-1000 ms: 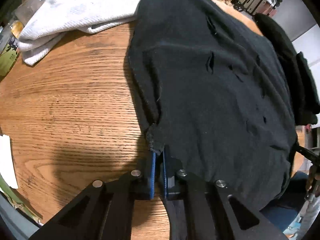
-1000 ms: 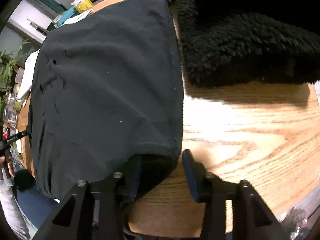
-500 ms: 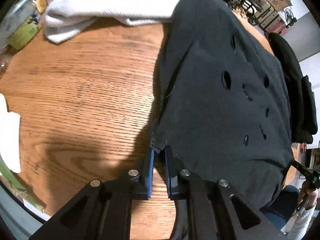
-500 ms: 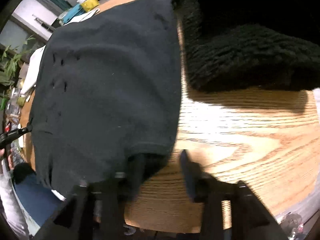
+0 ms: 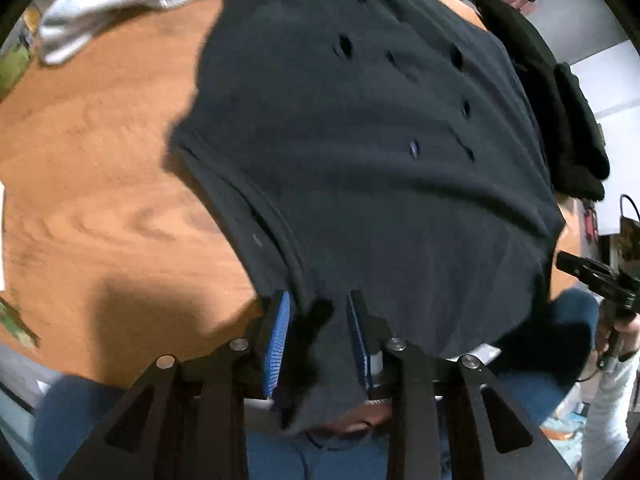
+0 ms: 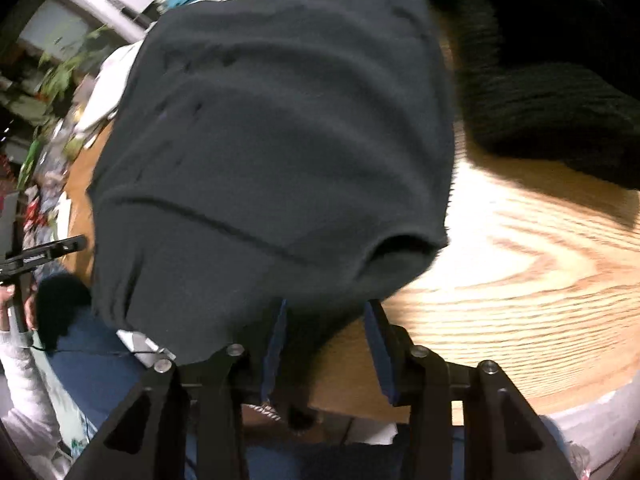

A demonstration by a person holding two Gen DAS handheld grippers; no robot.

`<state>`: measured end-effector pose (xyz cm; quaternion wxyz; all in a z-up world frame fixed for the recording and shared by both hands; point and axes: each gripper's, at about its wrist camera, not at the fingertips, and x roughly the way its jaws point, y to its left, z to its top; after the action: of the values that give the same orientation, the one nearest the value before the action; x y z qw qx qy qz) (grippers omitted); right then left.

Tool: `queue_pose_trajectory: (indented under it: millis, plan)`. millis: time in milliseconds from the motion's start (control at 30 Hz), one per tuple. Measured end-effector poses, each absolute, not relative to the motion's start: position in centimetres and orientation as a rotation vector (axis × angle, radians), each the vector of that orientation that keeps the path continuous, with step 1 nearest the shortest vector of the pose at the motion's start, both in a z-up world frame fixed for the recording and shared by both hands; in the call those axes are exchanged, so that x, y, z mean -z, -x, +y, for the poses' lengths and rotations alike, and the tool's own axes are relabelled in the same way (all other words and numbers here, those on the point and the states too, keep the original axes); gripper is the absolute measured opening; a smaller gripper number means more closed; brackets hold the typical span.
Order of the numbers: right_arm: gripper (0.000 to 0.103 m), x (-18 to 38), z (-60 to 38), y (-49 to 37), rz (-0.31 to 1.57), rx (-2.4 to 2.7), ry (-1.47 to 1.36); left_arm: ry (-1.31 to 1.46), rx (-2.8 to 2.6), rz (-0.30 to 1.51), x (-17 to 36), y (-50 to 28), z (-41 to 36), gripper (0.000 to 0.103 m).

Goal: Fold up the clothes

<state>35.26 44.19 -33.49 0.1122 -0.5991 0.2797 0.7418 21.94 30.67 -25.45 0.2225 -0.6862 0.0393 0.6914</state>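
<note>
A dark T-shirt (image 5: 360,160) with several small holes lies spread on the wooden table (image 5: 100,160), its near hem hanging over the table's front edge. My left gripper (image 5: 318,300) sits at the hem's left corner. Its jaws are opening, and the cloth hangs loose between the blue pads (image 5: 278,340). At the hem's other corner is my right gripper (image 6: 326,308), where the T-shirt (image 6: 280,140) folds over. Its jaws are closing with cloth against the left pad (image 6: 274,352), while the right pad stands apart from it over the table (image 6: 540,260).
A white towel (image 5: 100,4) lies at the table's far left. A black fuzzy garment (image 6: 560,80) lies right beside the shirt, also seen as the black garment (image 5: 560,100). A person's blue-jeaned legs (image 5: 340,460) are below the table edge. Clutter and plants (image 6: 48,92) are beyond.
Both grippers pulled back toward the table's front edge, and the shirt's hem came over it. The left jaws, shut on the corner before, have spread apart. The right jaws narrowed slightly.
</note>
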Motion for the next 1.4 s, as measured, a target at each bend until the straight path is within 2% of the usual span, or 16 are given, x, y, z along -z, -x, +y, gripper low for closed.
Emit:
queue_pose_trajectory:
  millis: [33,67,200,333,433,467,500,667,800,933,1133,1233,1300,1400]
  plan:
    - [0.024,33.9,43.3,-35.0,0.797,-2.184,1.779,1.906,-1.900,0.120,25.9,-22.3,30.9,0.030]
    - [0.003,34.3,42.3,-34.8,0.769,-2.188,1.802,1.916,-1.890,0.132,26.4,-22.7,31.1,0.030]
    - [0.002,34.9,40.3,-35.2,0.704,-2.168,1.858,1.889,-1.921,0.217,26.5,-23.9,31.1,0.031]
    - [0.001,34.9,41.0,-36.7,0.715,-2.103,1.837,1.905,-1.910,0.235,26.2,-23.5,30.5,0.031]
    - [0.017,34.8,40.7,-37.2,0.821,-2.113,1.819,1.912,-1.896,0.260,24.8,-23.9,28.3,0.031]
    - [0.035,34.7,40.3,-37.1,0.859,-2.137,1.808,1.909,-1.888,0.269,24.1,-24.7,27.0,0.031]
    - [0.036,34.5,39.9,-37.0,0.898,-2.165,1.796,1.905,-1.878,0.275,23.5,-25.4,26.1,0.031]
    - [0.029,35.8,42.6,-40.6,0.903,-2.216,1.820,1.890,-1.849,0.298,22.8,-27.3,25.8,0.031]
    - [0.029,34.3,41.1,-42.6,0.872,-2.252,1.896,1.918,-1.821,0.290,23.2,-29.6,24.2,0.031]
    - [0.029,35.2,39.0,-42.7,0.802,-2.244,1.983,1.930,-1.774,0.274,25.9,-26.8,25.0,0.031]
    - [0.028,36.3,38.5,-41.7,0.756,-2.225,1.989,1.926,-1.759,0.253,26.2,-25.2,25.0,0.031]
    - [0.020,37.1,37.3,-40.5,0.722,-2.222,1.983,1.931,-1.753,0.269,27.0,-25.4,25.5,0.031]
    - [0.008,36.3,38.0,-41.4,0.705,-2.215,1.980,1.936,-1.755,0.269,27.5,-25.5,25.5,0.031]
    - [0.005,35.8,37.7,-42.0,0.686,-2.228,1.985,1.939,-1.753,0.262,28.0,-25.3,25.6,0.031]
